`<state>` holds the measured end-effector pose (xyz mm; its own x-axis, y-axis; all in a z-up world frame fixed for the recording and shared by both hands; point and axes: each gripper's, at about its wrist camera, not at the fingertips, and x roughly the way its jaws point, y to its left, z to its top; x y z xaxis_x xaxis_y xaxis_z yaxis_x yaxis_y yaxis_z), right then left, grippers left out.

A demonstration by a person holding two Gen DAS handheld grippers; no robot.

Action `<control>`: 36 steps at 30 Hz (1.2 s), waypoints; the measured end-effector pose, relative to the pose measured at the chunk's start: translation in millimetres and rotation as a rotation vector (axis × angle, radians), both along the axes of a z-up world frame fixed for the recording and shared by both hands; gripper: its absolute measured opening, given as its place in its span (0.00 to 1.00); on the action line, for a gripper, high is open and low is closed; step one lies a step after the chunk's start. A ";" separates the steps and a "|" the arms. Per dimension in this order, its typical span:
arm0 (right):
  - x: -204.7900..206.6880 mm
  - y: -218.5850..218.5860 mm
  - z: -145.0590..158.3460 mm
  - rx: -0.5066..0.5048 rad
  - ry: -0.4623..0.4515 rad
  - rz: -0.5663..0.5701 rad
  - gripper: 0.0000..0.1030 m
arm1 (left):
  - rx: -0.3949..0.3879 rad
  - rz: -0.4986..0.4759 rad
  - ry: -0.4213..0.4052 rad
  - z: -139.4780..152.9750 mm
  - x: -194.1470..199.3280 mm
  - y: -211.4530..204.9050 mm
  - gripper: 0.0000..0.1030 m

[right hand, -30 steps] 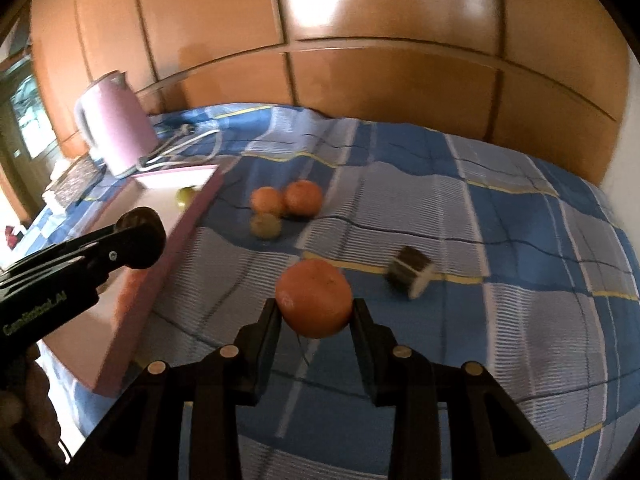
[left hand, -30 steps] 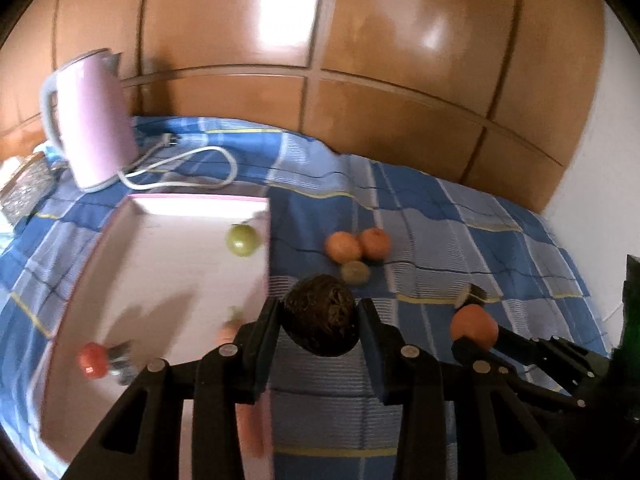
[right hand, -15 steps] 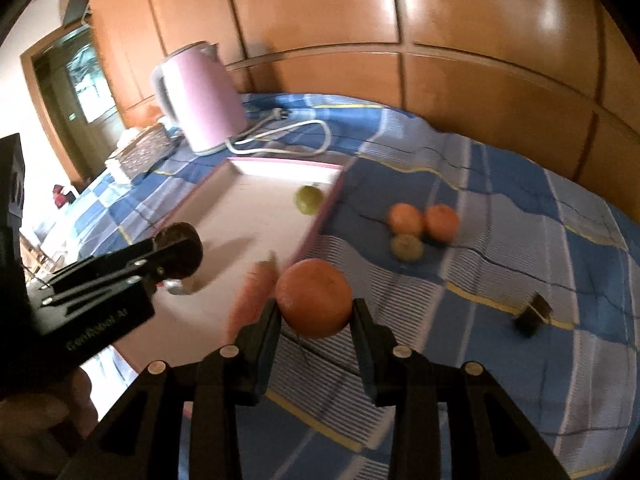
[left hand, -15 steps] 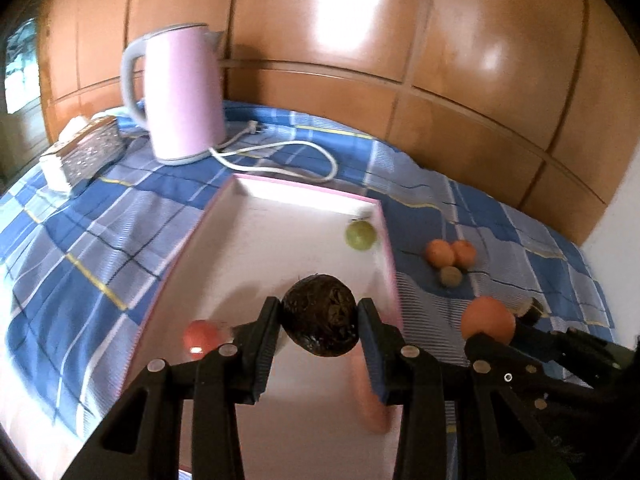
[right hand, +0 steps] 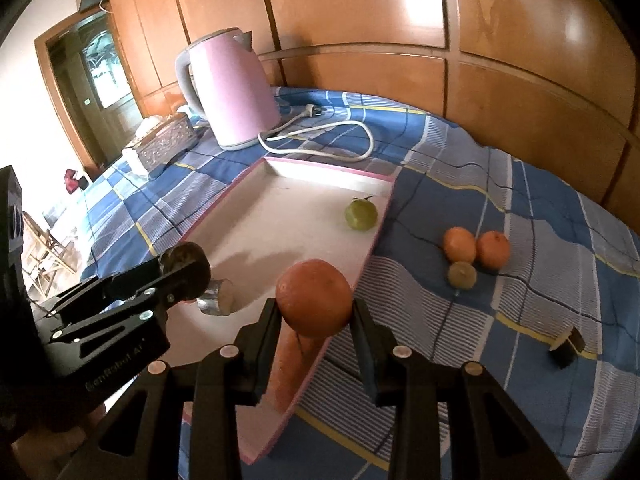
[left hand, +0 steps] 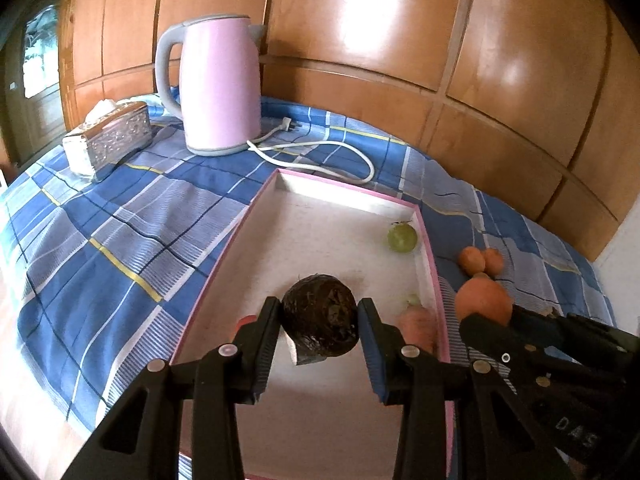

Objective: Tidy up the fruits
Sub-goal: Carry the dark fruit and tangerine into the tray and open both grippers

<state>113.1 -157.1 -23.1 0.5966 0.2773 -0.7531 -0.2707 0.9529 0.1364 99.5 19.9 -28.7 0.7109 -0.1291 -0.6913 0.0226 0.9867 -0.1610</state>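
My left gripper [left hand: 320,330] is shut on a dark brown wrinkled fruit [left hand: 320,314], held over the middle of the white tray with a pink rim [left hand: 340,188]. My right gripper [right hand: 314,318] is shut on an orange [right hand: 314,298] above the tray's right edge [right hand: 380,224]. In the tray lie a green fruit [left hand: 401,237], a carrot [right hand: 294,364], a red fruit half hidden behind my left finger [left hand: 245,321] and a foil-wrapped piece [right hand: 218,298]. Two small oranges [right hand: 476,245] and a small green fruit [right hand: 462,275] rest on the cloth to the right of the tray.
A pink kettle [left hand: 218,84] with its white cord [left hand: 320,148] stands behind the tray. A silver tissue box [left hand: 110,138] sits at the back left. A small dark cut piece [right hand: 566,346] lies on the blue checked cloth [left hand: 100,232] at the right. Wooden panels close off the back.
Both grippers have swung left with their fruits. The dark fruit went from the tray's right edge to over its middle; the orange went from above the cloth to the tray's right edge.
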 end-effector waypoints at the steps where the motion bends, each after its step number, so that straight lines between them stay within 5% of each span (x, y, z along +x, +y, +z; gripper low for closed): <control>1: 0.8 1.5 0.0 0.000 0.001 0.001 0.35 | -0.002 0.003 0.000 -0.4 -0.2 1.2 0.39; 24: 17.5 23.0 5.9 0.010 -0.015 0.014 0.35 | 0.008 0.065 -0.003 -5.1 -1.6 24.3 0.40; 28: 24.5 26.9 5.9 0.031 -0.005 0.008 0.37 | 0.014 0.084 -0.007 -3.8 -4.5 28.8 0.52; 36: 19.5 33.5 6.1 0.033 -0.012 0.022 0.42 | 0.022 0.107 -0.010 1.3 -9.4 30.7 0.56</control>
<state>132.6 -123.7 -17.0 0.5991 0.3152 -0.7360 -0.2931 0.9418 0.1647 90.2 50.6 -27.4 0.7264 -0.0371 -0.6863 -0.0816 0.9868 -0.1398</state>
